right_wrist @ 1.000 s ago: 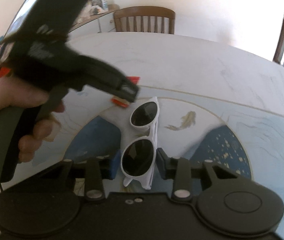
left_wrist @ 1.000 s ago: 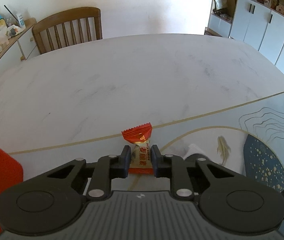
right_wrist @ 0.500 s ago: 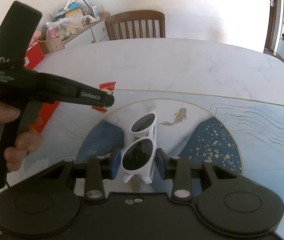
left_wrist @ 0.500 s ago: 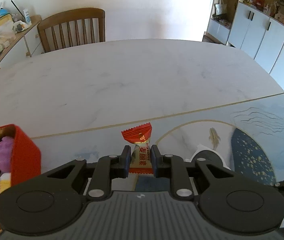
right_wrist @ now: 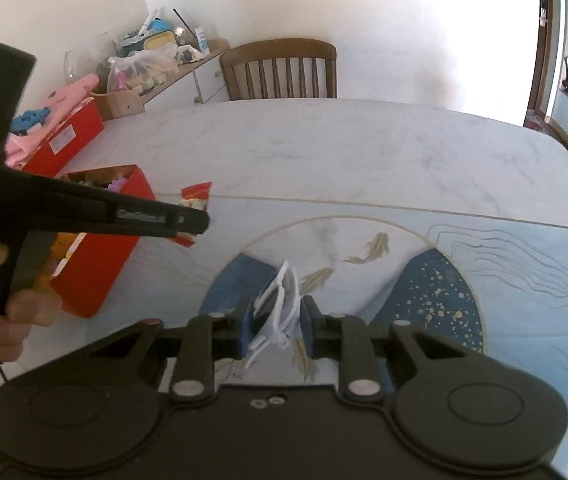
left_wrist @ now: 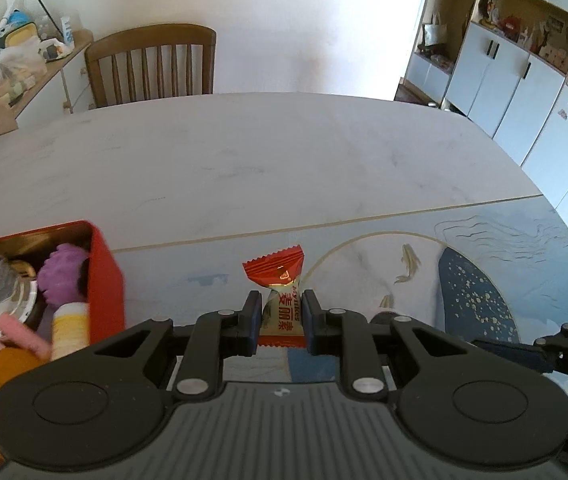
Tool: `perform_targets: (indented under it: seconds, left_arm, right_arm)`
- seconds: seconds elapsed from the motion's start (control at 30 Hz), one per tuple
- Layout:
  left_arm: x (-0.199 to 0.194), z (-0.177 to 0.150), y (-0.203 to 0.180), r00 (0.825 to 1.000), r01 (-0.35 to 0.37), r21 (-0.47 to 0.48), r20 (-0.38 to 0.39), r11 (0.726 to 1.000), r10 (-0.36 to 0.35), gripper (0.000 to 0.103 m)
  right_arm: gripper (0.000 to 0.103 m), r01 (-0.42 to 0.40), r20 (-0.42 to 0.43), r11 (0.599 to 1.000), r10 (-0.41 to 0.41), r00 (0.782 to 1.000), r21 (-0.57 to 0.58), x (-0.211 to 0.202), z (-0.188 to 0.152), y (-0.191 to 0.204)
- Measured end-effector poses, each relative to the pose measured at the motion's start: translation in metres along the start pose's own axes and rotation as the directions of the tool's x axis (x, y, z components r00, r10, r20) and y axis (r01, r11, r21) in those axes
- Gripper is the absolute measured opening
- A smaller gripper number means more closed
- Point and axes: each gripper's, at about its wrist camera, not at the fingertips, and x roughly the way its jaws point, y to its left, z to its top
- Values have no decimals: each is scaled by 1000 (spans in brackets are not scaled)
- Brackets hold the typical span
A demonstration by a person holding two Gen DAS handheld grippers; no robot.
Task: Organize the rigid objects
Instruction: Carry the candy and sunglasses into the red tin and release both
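Observation:
My left gripper (left_wrist: pixel 281 322) is shut on a red and cream wrapped candy (left_wrist: pixel 284 304), held off the table to the right of an open red box (left_wrist: pixel 101 264) filled with several small items. In the right wrist view a hand holds that left gripper (right_wrist: pixel 193 227) with the candy (right_wrist: pixel 196 197) just past the red box (right_wrist: pixel 95 268). My right gripper (right_wrist: pixel 275 322) has its jaws closing on white sunglasses (right_wrist: pixel 284 300). The sunglasses stand edge-on and tilted between the pads, lifted above the table's blue pattern.
A second red box (right_wrist: pixel 69 136) with pink cloth stands behind the first. A wooden chair (left_wrist: pixel 151 64) is at the table's far side. A cluttered sideboard (left_wrist: pixel 15 60) lies far left and white cabinets (left_wrist: pixel 524 80) far right. The marble table (left_wrist: pixel 284 160) stretches ahead.
Both grippers rose. The left one carried the candy toward the red box, which now shows its contents. The right jaws narrowed and the sunglasses turned from flat to edge-on.

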Motion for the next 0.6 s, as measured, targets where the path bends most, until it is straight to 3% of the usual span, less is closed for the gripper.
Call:
perform_targets:
  seconds: [0.6]
  left_arm:
    - [-63,-11,68,999,2,-73,52,997,1,20]
  right_arm:
    - [19,-23,88,999,26,996,-33,-22,32,50]
